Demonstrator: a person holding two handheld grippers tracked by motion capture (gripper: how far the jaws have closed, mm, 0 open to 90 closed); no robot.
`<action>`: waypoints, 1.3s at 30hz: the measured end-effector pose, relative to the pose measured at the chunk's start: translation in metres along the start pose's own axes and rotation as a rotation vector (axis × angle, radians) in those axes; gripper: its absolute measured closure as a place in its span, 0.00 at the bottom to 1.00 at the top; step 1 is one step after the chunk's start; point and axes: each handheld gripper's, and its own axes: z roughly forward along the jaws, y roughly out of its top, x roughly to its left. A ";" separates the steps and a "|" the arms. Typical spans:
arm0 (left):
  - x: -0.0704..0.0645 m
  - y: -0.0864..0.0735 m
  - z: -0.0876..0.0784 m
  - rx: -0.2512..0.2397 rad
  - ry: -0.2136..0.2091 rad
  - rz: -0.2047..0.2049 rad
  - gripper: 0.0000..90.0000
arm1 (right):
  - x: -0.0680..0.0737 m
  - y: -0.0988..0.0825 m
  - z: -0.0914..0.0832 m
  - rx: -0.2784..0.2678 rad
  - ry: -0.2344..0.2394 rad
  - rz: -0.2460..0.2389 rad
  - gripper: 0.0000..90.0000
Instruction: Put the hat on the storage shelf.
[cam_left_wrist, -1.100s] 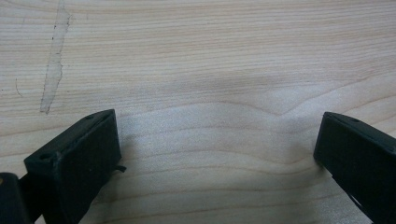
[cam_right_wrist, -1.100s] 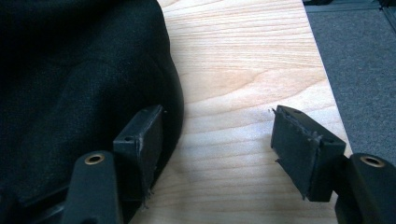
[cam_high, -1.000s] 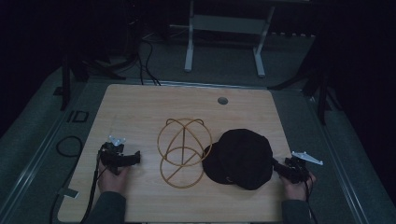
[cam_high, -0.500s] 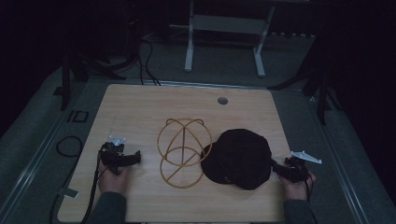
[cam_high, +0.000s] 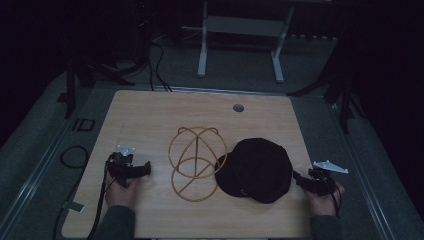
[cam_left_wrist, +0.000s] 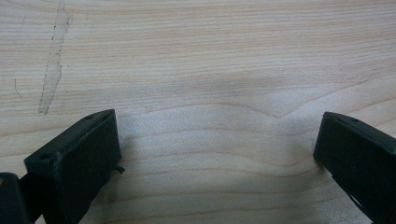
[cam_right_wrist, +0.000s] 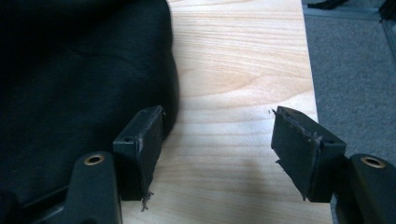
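One black cap (cam_high: 257, 169), one wire frame (cam_high: 196, 161), two tongs, left tongs (cam_left_wrist: 215, 154) spread, right tongs (cam_right_wrist: 217, 149) spread beside cap

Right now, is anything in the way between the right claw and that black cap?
Nothing visible. The right claw stands open at the edge of the round black fabric cap, with bare pale wooden tabletop between its jaws; one jaw sits right beside the cap.

My wooden table (cam_high: 150, 115) stands on grey carpet (cam_high: 380, 165); a white metal stand (cam_high: 240, 30) behind; the room is dim.
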 end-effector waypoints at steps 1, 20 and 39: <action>0.000 0.000 0.000 -0.001 0.000 0.000 0.00 | 0.002 0.002 -0.002 -0.002 0.007 -0.014 0.37; 0.000 0.000 0.000 -0.001 0.000 0.001 0.00 | 0.033 0.041 -0.031 -0.021 0.182 -0.211 0.30; 0.000 0.000 0.000 -0.003 0.000 -0.002 0.00 | 0.060 0.068 -0.038 -0.020 0.320 -0.323 0.21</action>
